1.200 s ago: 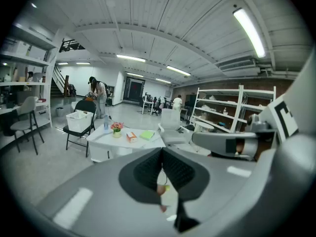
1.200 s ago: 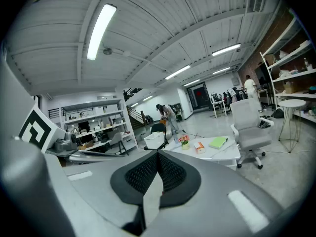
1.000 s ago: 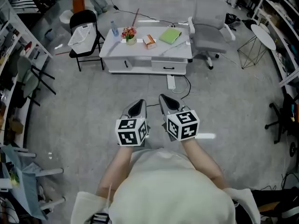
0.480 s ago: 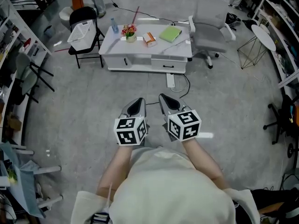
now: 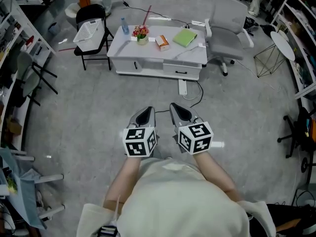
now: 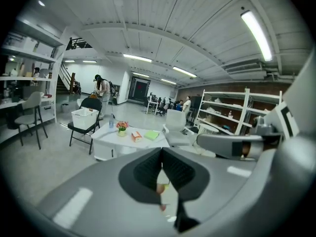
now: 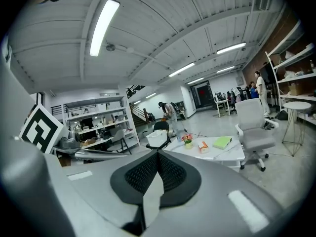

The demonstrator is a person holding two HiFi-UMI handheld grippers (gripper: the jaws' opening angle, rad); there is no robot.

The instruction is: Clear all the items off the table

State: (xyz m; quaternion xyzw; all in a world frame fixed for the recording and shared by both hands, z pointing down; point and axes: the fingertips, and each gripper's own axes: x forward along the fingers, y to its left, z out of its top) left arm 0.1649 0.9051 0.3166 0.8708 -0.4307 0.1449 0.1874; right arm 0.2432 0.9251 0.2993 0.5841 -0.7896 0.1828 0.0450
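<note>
From the head view, I hold my left gripper and my right gripper side by side over the grey floor, close in front of my body, both pointing toward the low white table, which is well apart from them. The 4 things to clear lie on its top: a water bottle at the far left corner, a flower pot just beside it, an orange box near the middle, and a green notebook toward the right. A black folding chair with a white basket on its seat stands just left of the table, a grey office chair at its right end, and a power strip lies on the floor in front.

In the left gripper view, my 2 fingers are pressed together at the tips with nothing between them. The table and its 4 items show beyond them, a little left of where they point. My right gripper reaches in from the right edge, in front of white shelves.

In the right gripper view, those fingers also meet tip to tip, pinching nothing. The table sits ahead and to the right, the office chair behind it, and a round white side table at the far right.
</note>
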